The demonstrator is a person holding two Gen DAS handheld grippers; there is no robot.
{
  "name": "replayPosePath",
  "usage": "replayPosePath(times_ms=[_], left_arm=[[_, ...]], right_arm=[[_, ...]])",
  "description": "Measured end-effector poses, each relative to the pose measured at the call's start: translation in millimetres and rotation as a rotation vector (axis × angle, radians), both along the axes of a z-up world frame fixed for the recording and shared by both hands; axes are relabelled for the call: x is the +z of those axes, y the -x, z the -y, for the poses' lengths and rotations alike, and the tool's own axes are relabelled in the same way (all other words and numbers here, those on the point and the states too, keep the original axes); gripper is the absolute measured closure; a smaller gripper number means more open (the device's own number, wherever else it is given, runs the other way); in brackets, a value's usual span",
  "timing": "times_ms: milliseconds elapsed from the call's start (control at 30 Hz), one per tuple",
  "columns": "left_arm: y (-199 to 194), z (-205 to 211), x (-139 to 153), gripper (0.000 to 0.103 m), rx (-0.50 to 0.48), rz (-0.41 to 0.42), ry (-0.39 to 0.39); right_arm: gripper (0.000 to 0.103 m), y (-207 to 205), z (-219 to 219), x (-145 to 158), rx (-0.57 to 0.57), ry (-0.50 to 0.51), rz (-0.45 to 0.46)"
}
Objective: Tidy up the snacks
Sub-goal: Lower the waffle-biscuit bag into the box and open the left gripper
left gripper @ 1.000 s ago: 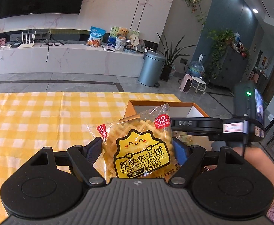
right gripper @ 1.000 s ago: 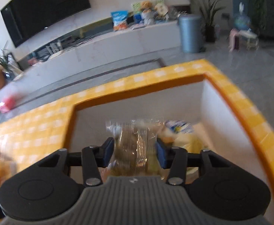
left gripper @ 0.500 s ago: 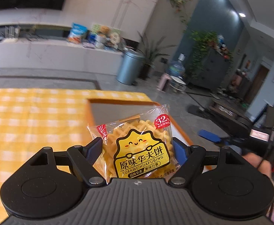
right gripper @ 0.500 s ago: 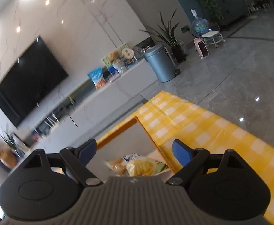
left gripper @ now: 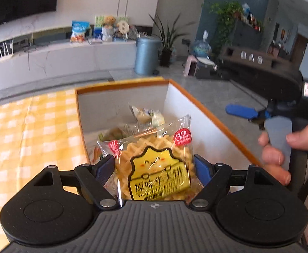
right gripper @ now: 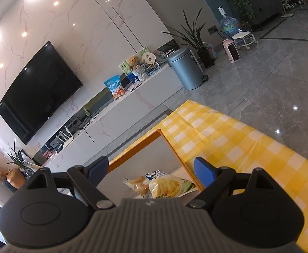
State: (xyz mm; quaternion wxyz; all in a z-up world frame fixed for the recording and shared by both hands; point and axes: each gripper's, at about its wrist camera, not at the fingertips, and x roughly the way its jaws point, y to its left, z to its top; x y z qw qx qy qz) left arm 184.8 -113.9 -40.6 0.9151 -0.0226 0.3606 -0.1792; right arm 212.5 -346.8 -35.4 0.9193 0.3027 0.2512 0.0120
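left tool [left gripper: 154,168]: mine, pinching the waffle pack [left gripper: 158,168] betw. both blue pads; jaws have just been opening a bit wider w/ the pack still betw. them.
waffle pack: upright in my grip, hanging over the near end of the box [left gripper: 196,105], label facing me.
right tool [right gripper: 151,168]: spread wide, nothing betw. the pads; jaws were opening within the last sec. It sits off at 3 o'clock of the box in the left view.
step: drop the pack in. I'd go lower first, aim for the bare floor at 12 o'clock, then let go fully (a high drop could bounce it onto the rim).
box: on the checked table [left gripper: 27,137], orange rim, white walls.
count: 1 box, 1 waffle pack, approx. 3 packs already inside (pile overlaps, so not sure), 2 tools.
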Motion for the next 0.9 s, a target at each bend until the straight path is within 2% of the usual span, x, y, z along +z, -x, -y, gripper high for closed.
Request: replayPosePath(times_ms=[100, 133, 333, 533, 833, 900], left_arm=[[5, -4, -1, 0.005, 0.027, 0.006, 0.017], [6, -5, -1, 0.000, 0.038, 0.015, 0.014], [15, -6, 4, 0.000, -0.012, 0.046, -0.066], [28, -11, 15, 0.000, 0.071, 0.110, -0.175], [44, -47, 31, 0.000, 0.091, 0.143, -0.180], [47, -55, 33, 0.000, 0.090, 0.150, -0.167]], right_arm=[[0.016, 0, 1, -2, 0.001, 0.002, -0.013], [0.016, -1, 0, -2, 0.001, 0.003, -0.017], [0.016, -2, -5, -3, 0.013, 0.009, -0.029], [0.016, -3, -20, -4, 0.035, 0.080, -0.049], [0.014, 7, -52, -5, 0.099, 0.200, -0.073], [0.016, 11, -58, -7, 0.109, 0.227, -0.094]])
